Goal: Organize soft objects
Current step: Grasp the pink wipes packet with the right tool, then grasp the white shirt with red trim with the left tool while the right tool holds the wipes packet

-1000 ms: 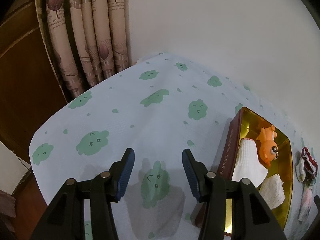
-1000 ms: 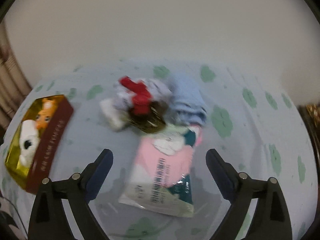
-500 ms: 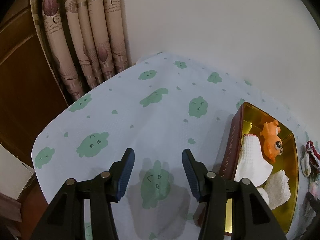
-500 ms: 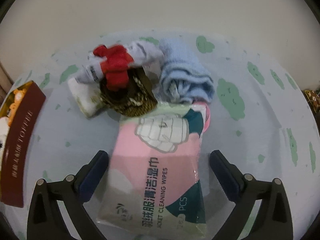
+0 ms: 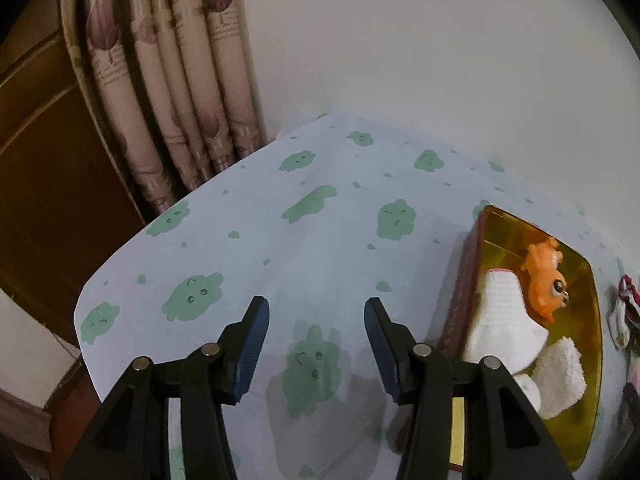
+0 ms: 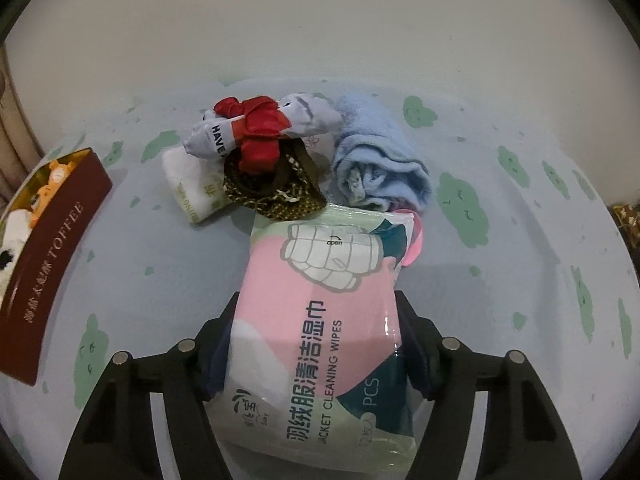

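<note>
The toffee tin (image 6: 48, 248) already holds an orange toy (image 5: 546, 280) and white cloths (image 5: 500, 316). The right gripper (image 6: 316, 344), its jaws just closing, clasps the wipes pack (image 6: 320, 320); the blue towel (image 6: 380, 168) and red bow bundle (image 6: 260, 132) beyond it remain unsorted. The left gripper (image 5: 316, 344) hangs unclenched and empty beside the tin.

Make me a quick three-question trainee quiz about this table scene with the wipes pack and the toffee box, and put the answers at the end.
1. True or false: the left gripper is closed on the orange toy.
2. Which item sits between the right gripper's fingers? A) blue towel B) wipes pack C) red bow
3. Fill in: the orange toy lies inside the ____ box, beside white cloths.

Key
1. False: it hangs open over the tablecloth, with nothing between its fingers.
2. B: the jaws have just been closing, and the fingers now sit against the pack's sides.
3. Toffee.
</note>
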`<action>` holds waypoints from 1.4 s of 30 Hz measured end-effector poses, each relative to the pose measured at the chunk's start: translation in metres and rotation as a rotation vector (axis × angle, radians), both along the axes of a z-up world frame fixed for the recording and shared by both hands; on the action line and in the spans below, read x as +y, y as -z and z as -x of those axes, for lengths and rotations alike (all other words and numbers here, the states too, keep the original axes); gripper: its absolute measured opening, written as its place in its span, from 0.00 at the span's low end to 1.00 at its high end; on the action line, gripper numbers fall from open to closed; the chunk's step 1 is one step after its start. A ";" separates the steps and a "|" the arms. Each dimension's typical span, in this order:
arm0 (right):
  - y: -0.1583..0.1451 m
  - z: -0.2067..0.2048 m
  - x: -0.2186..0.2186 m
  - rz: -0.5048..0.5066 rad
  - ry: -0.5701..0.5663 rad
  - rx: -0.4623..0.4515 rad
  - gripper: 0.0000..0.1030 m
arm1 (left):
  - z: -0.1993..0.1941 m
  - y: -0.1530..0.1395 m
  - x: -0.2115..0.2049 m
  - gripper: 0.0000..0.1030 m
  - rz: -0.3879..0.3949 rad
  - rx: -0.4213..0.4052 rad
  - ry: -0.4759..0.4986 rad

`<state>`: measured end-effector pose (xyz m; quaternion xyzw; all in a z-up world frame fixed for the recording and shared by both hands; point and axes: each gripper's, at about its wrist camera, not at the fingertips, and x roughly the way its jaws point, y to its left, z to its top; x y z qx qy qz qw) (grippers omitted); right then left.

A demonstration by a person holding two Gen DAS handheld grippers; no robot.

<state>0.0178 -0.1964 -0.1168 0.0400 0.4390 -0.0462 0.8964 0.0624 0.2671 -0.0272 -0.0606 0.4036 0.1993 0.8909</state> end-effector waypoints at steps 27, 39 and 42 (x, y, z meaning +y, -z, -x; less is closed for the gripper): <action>0.006 0.039 -0.084 0.010 0.119 -0.002 0.65 | -0.113 -0.053 -0.314 0.52 0.339 0.170 0.625; 0.008 0.036 -0.087 -0.004 0.111 0.000 0.68 | -0.165 -0.002 -0.390 0.52 0.420 0.325 0.597; 0.008 0.036 -0.087 -0.003 0.112 0.001 0.69 | -0.174 0.006 -0.401 0.52 0.378 0.336 0.582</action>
